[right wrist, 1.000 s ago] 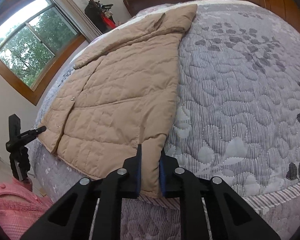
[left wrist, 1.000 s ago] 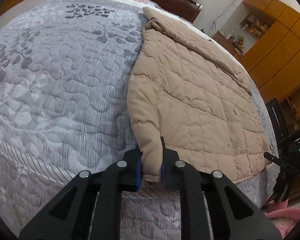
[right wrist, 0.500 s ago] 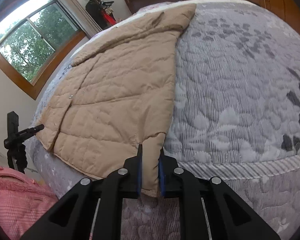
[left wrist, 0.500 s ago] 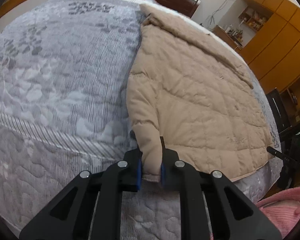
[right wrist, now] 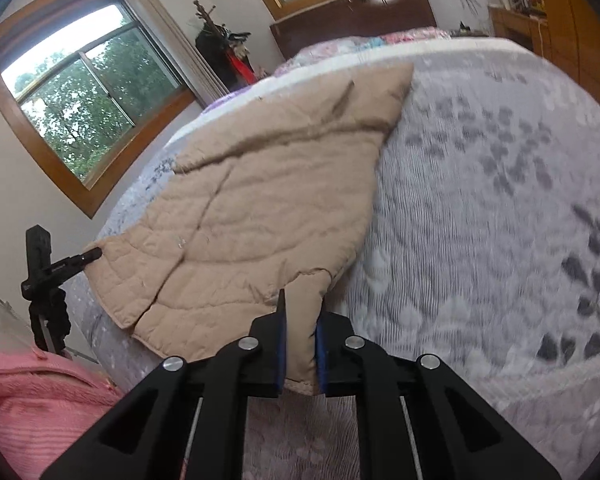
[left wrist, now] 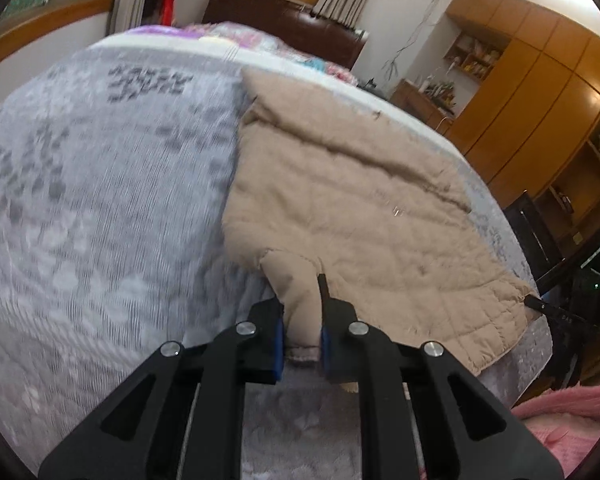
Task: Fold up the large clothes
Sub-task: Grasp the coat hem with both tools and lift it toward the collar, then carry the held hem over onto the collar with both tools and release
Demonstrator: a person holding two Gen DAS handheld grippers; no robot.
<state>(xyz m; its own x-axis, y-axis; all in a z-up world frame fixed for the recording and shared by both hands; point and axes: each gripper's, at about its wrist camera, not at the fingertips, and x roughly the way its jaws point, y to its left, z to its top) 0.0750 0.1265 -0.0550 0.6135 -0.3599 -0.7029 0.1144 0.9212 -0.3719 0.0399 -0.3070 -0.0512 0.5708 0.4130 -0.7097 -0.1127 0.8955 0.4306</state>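
Both our grippers, left (left wrist: pixel 302 334) and right (right wrist: pixel 300 344), have lifted the coat (left wrist: pixel 340 200) hem, each clamped on it above the bed (left wrist: pixel 100 200).

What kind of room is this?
Most likely a bedroom. There is a big bed with a dark headboard, a tan quilted coat spread on it, and wooden cupboards along the wall.

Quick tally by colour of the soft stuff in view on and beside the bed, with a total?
Beige: 1, the coat pinched by the left gripper and right gripper
Grey: 1, the bedspread
Pink: 1, a knit fabric beside the bed
Total: 3
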